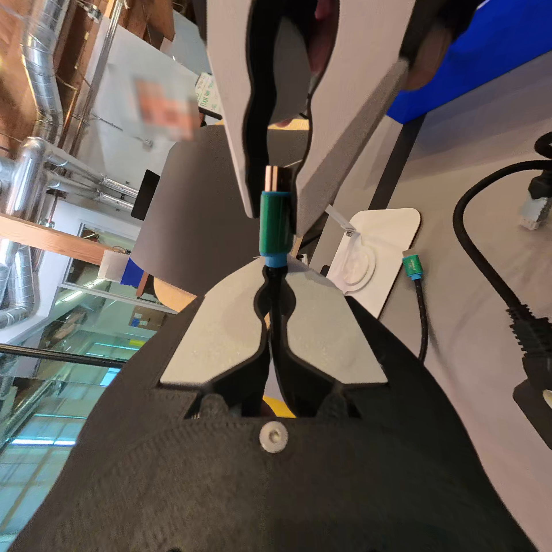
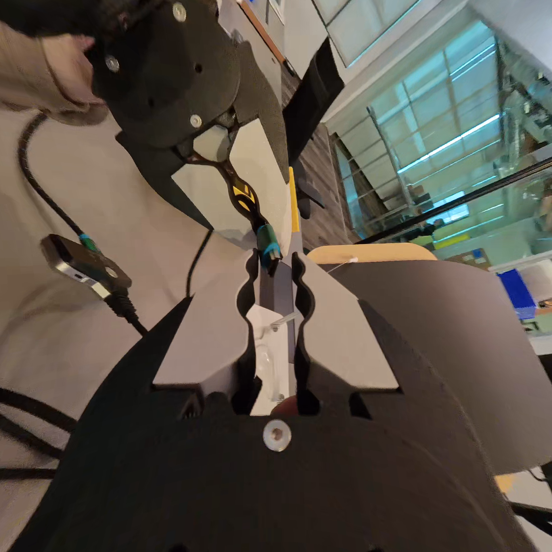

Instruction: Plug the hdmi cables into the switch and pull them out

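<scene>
Left wrist view puts the green HDMI plug [image 1: 275,222] dead ahead of its own gripper, standing out past the fingertips with its metal tip pointing away from the camera. Its long axis runs along the fingers. The left gripper [image 1: 275,270] is closed on the black cable just behind the plug's blue collar, so plug and gripper are lined up as one. Directly beyond the metal tip, the right gripper [image 1: 276,191] faces it with its fingers parted, the tip lying in the gap between them. Whether either finger touches the metal is hard to tell from here.

Right wrist view shows the same meeting from the other side: the right gripper [image 2: 274,265] is open and holds nothing, and the plug [image 2: 268,243] points towards its gap at a slight tilt. The right gripper is plainly the nearer one for taking hold of the plug body.

The switch [image 2: 85,264] lies flat on the pale table [image 2: 119,194], well off to one side of both grippers, with a second green plug [image 2: 88,240] already seated in it. Judging by this, the held plug must be carried across to the switch before it can be inserted.
</scene>
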Demonstrator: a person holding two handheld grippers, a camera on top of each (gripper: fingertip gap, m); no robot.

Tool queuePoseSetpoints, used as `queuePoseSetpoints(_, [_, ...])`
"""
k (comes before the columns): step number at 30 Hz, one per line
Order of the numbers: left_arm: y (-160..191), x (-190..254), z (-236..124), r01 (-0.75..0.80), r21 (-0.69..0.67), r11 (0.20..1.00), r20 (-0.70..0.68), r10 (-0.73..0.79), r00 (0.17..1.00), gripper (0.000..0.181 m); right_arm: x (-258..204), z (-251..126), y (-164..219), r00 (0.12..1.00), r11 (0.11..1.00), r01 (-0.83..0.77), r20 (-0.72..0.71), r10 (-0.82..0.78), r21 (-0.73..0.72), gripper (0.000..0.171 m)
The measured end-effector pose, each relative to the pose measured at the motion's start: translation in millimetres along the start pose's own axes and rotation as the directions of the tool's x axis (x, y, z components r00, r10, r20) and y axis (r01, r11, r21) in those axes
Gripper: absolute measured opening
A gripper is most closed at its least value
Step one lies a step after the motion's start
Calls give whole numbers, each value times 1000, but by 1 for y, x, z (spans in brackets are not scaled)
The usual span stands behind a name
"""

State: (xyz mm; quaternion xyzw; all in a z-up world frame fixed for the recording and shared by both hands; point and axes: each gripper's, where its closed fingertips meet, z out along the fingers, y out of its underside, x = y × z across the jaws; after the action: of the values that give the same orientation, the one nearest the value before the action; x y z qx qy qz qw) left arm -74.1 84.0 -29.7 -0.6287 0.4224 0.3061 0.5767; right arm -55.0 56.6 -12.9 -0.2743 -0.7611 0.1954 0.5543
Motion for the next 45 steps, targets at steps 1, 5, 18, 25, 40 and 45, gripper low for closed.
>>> queuePoseSetpoints(1, [0, -2, 0, 6, -2, 1000, 7, -6, 1000, 0, 0, 1, -1, 1000, 1000, 8, -8, -8, 1, 13])
queuePoseSetpoints(5, [1, -5, -4, 9, -3, 1000, -1, -9, 1000, 0, -1, 4, -9, 998, 996, -59, 15, 58, 72, 11])
queuePoseSetpoints(18, [-10, 2, -12, 156, 92, 983, -120, -144, 982, 9, -7, -3, -17, 996, 992, 94, 5, -95, 89, 9])
queuePoseSetpoints(25, [-31, 5, -69, 601, 155, 784, -615, -400, 680, 31, -38, -19, -35, 903, 889, 422, 3, -429, 180, 9])
queuePoseSetpoints(40, [-54, 80, -119, 707, 13, 707, -985, -113, 131, 29, -86, -18, -66, 707, 692, 700, -43, -705, 177, 10])
queuePoseSetpoints(45, [-64, 69, -118, 830, -15, 557, -998, -59, 21, 16, -73, -19, -65, 692, 679, 721, -99, -715, 140, 10])
